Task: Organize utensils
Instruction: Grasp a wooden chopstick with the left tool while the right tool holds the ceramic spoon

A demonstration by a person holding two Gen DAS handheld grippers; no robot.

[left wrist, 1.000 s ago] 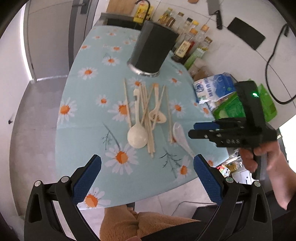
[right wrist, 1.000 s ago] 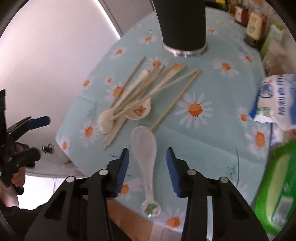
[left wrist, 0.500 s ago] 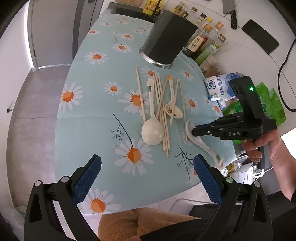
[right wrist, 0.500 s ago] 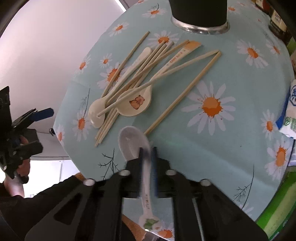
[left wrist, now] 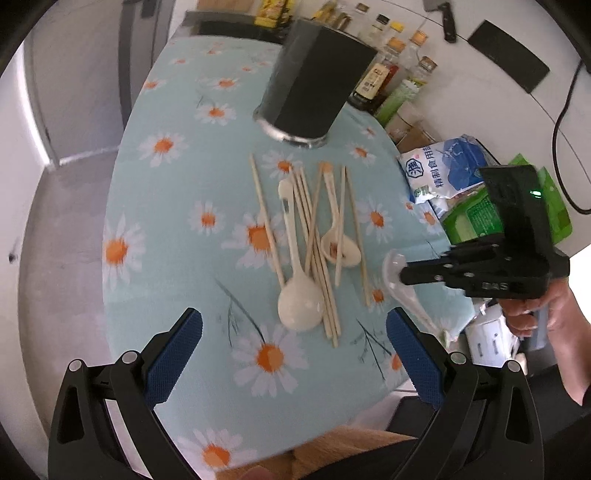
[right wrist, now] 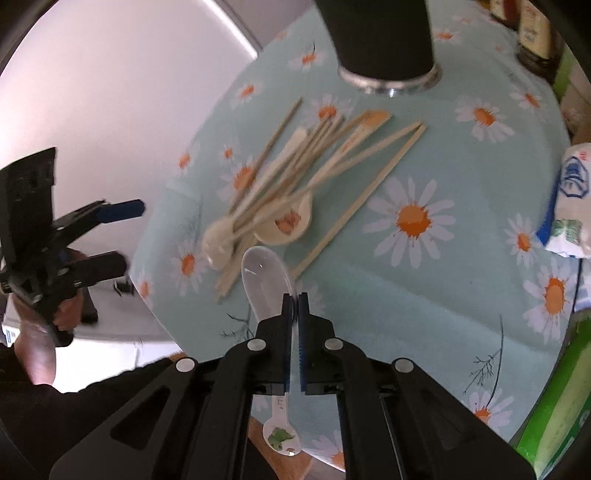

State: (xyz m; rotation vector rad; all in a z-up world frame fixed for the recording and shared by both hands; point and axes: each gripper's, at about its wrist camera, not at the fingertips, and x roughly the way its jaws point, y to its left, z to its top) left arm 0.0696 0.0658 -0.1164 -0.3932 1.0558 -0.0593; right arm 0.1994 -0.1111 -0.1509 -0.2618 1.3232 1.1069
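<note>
- The right gripper, open a second ago, has clamped the translucent spoon near the table's front edge.
- The left gripper hovers wide open, empty.
- The spoon's neck is hidden between the pads.

I'm in a home kitchen: my counter wears a daisy-print cloth, sauce and spice bottles line the wall behind a dark utensil holder, a cleaver hangs above, and food packets sit alongside

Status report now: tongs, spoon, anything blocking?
Right tongs shut on clear spoon. Left tongs open, empty. Holder upright beyond chopsticks; nothing blocking.
</note>
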